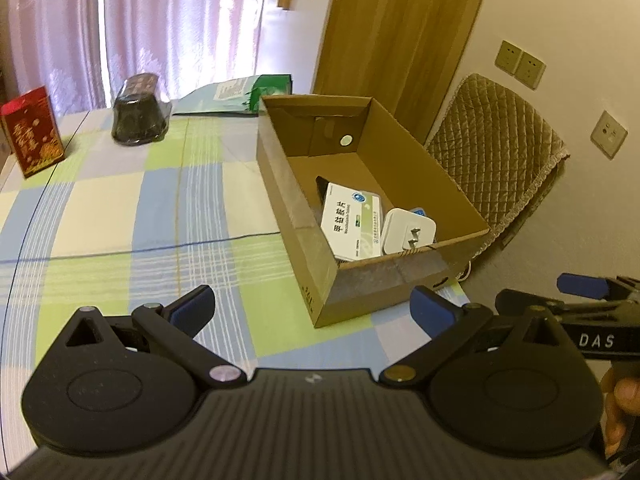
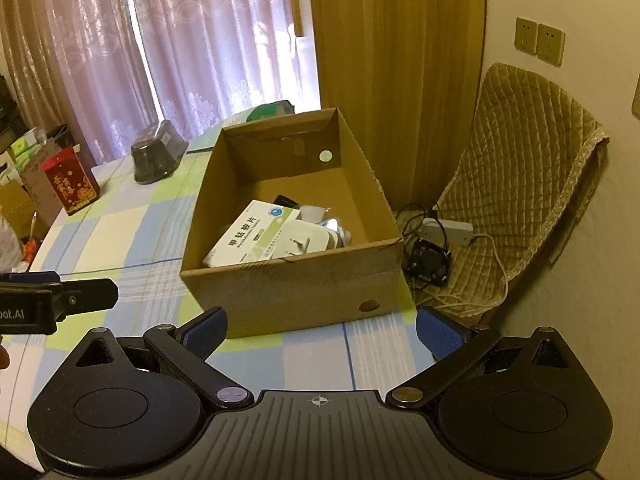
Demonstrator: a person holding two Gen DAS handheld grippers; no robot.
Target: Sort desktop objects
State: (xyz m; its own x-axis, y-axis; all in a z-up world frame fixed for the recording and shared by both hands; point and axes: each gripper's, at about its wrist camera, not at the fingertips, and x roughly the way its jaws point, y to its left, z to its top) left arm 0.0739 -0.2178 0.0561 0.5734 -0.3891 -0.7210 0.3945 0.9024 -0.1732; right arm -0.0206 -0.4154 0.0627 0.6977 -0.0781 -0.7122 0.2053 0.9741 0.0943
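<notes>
Both tools hang above the near edge of the bench (image 1: 120,216), side by side, and neither has anything in it. The left tool (image 1: 314,310) has its blue pads spread wide, nothing between them but the checked cloth (image 1: 100,240) and the near corner of the box (image 1: 360,284). The right tool (image 2: 322,332) is just as wide open and just as empty, pointed at the near wall of the box. Each one shows up at the edge of the other's view.

The box stands open on the bench, at its right side, near the wall. Inside, toward the near end, a white medicine pack (image 2: 250,236) lies tilted, and a white charger (image 2: 306,240) with its prongs up rests against it. Something dark (image 2: 286,201) and something shiny (image 2: 334,226) peek out from behind them; what they are, I cannot tell.

Still out on the cloth: a red box (image 1: 32,132) standing upright at the far left, and a dark wrapped bundle (image 1: 138,112) well beyond it toward the curtain (image 1: 180,20). A green bag (image 1: 244,92) lies flat just behind the box. A quilted chair (image 2: 528,184) sits off the bench to the right, cables (image 2: 432,240) on the floor beside it.
</notes>
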